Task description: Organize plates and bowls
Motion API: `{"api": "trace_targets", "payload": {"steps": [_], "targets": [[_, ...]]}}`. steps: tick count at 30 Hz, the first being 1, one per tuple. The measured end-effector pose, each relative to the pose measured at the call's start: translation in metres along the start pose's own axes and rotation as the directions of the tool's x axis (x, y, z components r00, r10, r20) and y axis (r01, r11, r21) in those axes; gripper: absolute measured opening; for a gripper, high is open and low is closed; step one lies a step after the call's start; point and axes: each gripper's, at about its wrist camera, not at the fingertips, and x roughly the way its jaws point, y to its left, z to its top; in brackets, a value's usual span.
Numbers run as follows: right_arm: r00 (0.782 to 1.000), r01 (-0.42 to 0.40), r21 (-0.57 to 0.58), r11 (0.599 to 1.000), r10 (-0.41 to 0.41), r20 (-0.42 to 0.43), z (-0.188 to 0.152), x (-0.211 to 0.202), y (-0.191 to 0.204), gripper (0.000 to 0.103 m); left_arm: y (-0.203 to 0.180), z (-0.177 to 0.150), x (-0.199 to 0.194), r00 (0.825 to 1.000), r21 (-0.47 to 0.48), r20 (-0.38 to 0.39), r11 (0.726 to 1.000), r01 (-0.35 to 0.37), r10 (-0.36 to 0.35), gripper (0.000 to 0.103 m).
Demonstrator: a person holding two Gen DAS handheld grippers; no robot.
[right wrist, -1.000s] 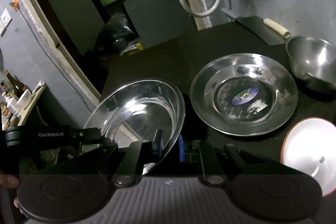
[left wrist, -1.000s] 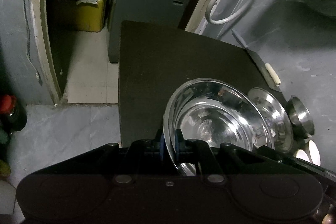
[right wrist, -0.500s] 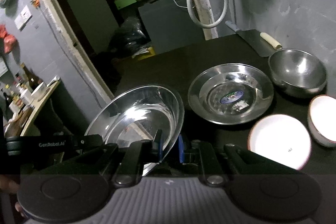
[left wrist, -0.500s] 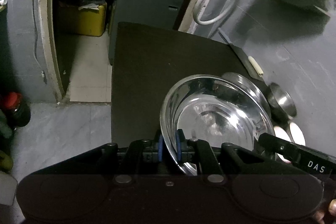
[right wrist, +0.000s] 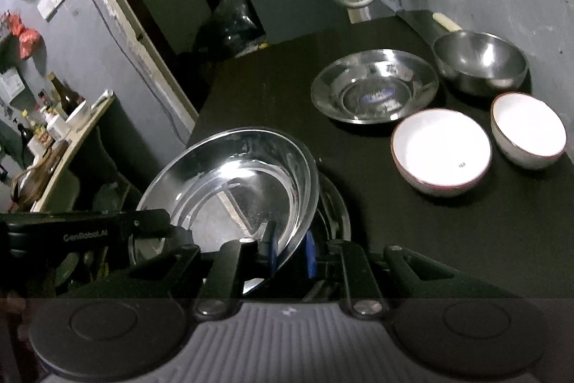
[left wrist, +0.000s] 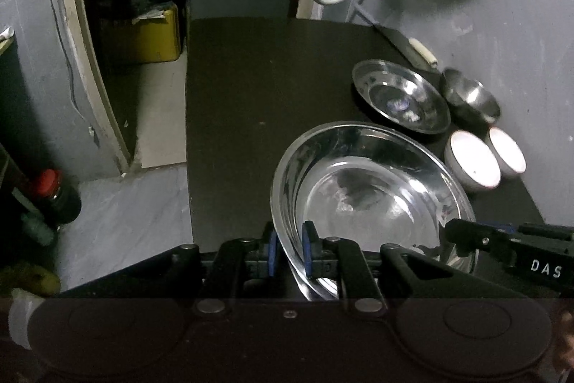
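A large steel bowl (left wrist: 373,200) (right wrist: 233,174) hangs tilted over the near part of the dark table (left wrist: 251,96) (right wrist: 430,239). My left gripper (left wrist: 288,250) grips its left rim; the jaws are opening, but the blue pads still touch the rim between them. My right gripper (right wrist: 290,253) is shut on the opposite rim. Further right stand a steel plate (left wrist: 398,96) (right wrist: 373,88), a small steel bowl (left wrist: 470,96) (right wrist: 480,63) and two white bowls (left wrist: 473,164) (right wrist: 441,149), (left wrist: 506,149) (right wrist: 527,131).
A knife with a pale handle (left wrist: 423,52) (right wrist: 445,22) lies at the table's far right by the grey wall. Left of the table edge the floor drops away, with a yellow box (left wrist: 150,38), a red-capped bottle (left wrist: 57,196) and a cluttered shelf (right wrist: 53,128).
Both grippers have carried the large bowl back and away from the steel plate. The plate and small bowl now look farther off, and the two white bowls have come fully into view.
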Motion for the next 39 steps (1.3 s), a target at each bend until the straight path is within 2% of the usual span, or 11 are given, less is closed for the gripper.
{"api": "trace_targets", "payload": {"steps": [10,19,27,32,34,36,38,39], "targets": [[0.998,0.04,-0.038,0.998,-0.042,-0.046,-0.008,-0.002,0.001,0.02,-0.021,-0.009,0.007,0.998,0.076,-0.032,0.996,-0.054,0.057,0.017],[0.997,0.057,-0.073,0.996,-0.061,-0.051,-0.01,-0.003,0.006,0.027,-0.029,-0.009,0.011,0.996,0.094,-0.04,0.993,-0.076,0.08,0.019],[0.996,0.062,-0.086,0.994,-0.067,-0.052,-0.008,0.0,0.01,0.029,-0.026,-0.012,0.015,0.995,0.083,-0.064,0.994,-0.074,0.079,0.021],[0.997,0.063,-0.084,0.994,-0.067,-0.048,-0.009,0.0,0.011,0.034,-0.024,-0.014,0.016,0.994,0.09,-0.077,0.994,-0.07,0.077,0.022],[0.997,0.067,-0.083,0.994,-0.071,-0.044,-0.008,0.0,0.011,0.041,-0.025,-0.014,0.016,0.994,0.099,-0.077,0.992,-0.073,0.081,0.022],[0.996,0.076,-0.077,0.994,-0.08,-0.044,-0.008,0.001,0.009,0.05,-0.025,-0.013,0.015,0.994,0.105,-0.075,0.991,-0.077,0.085,0.027],[0.996,0.079,-0.067,0.995,-0.082,-0.044,-0.009,0.002,0.007,0.053,-0.024,-0.012,0.014,0.994,0.1,-0.068,0.992,-0.077,0.084,0.035],[0.996,0.081,-0.064,0.995,-0.084,-0.043,-0.009,0.002,0.007,0.057,-0.023,-0.011,0.013,0.994,0.098,-0.062,0.992,-0.08,0.087,0.044]]}}
